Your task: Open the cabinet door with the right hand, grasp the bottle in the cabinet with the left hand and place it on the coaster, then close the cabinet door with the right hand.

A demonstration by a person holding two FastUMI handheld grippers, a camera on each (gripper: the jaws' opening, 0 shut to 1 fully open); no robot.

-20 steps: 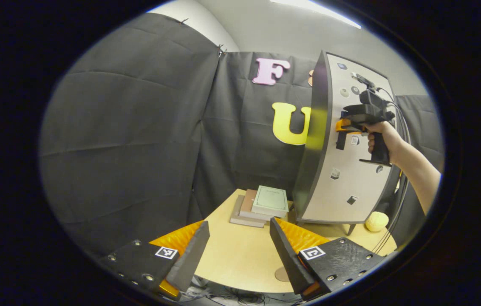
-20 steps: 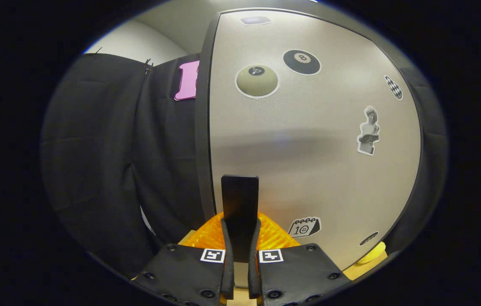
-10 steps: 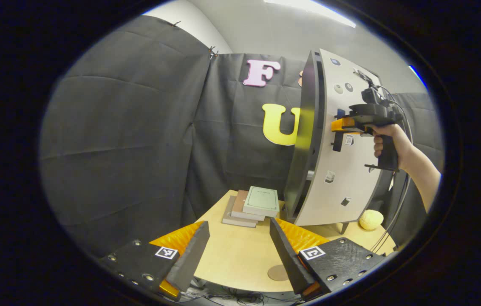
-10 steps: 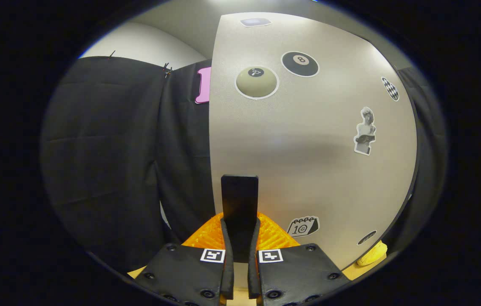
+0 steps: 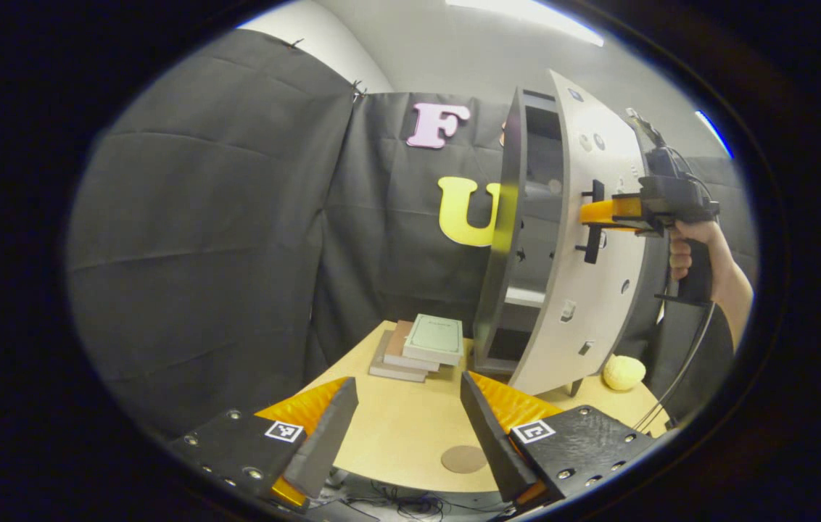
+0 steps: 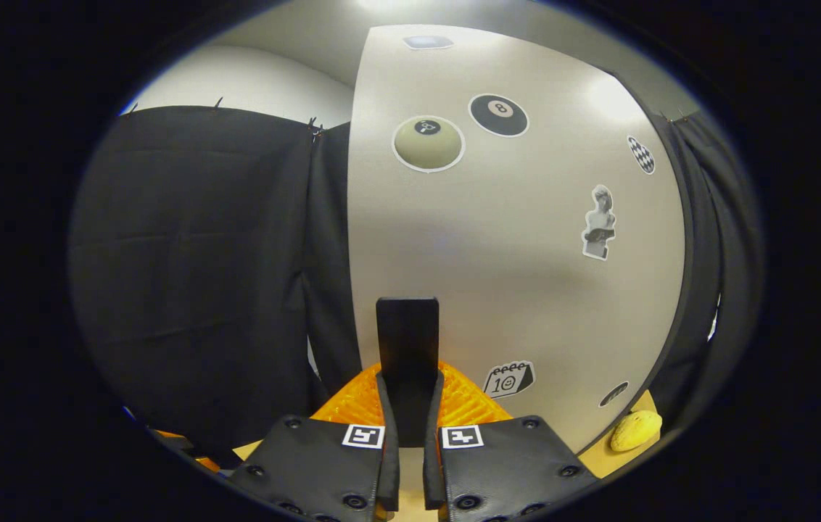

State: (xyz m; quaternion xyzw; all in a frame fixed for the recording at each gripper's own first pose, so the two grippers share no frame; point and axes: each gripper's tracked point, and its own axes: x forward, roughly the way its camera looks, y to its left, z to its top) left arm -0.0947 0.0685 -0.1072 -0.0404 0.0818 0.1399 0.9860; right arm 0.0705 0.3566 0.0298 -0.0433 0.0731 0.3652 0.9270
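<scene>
The tall grey cabinet (image 5: 501, 239) stands on the table's far right, its sticker-covered door (image 5: 592, 304) swung partly open. Through the gap I see a shelf (image 5: 524, 295); the door hides most of the inside. My right gripper (image 5: 594, 217), held by a hand (image 5: 686, 250), is shut on the door's black handle (image 6: 407, 333). In the right gripper view the door (image 6: 519, 254) is very close, and that gripper (image 6: 409, 395) clamps the handle from both sides. My left gripper (image 5: 403, 428) hangs open over the table's near edge. A round brown coaster (image 5: 463, 458) lies just beside its right finger.
A small stack of books (image 5: 421, 344) sits on the wooden table (image 5: 396, 428) left of the cabinet. A yellow ball (image 5: 624, 372) rests on the table by the cabinet's foot, and the right gripper view catches the ball (image 6: 635, 430) low under the door. Cables (image 5: 682, 370) hang from the right gripper.
The right gripper has pulled the door outward by its handle, so the shut door now stands ajar with shelves visible. The left gripper stayed open and shifted slightly.
</scene>
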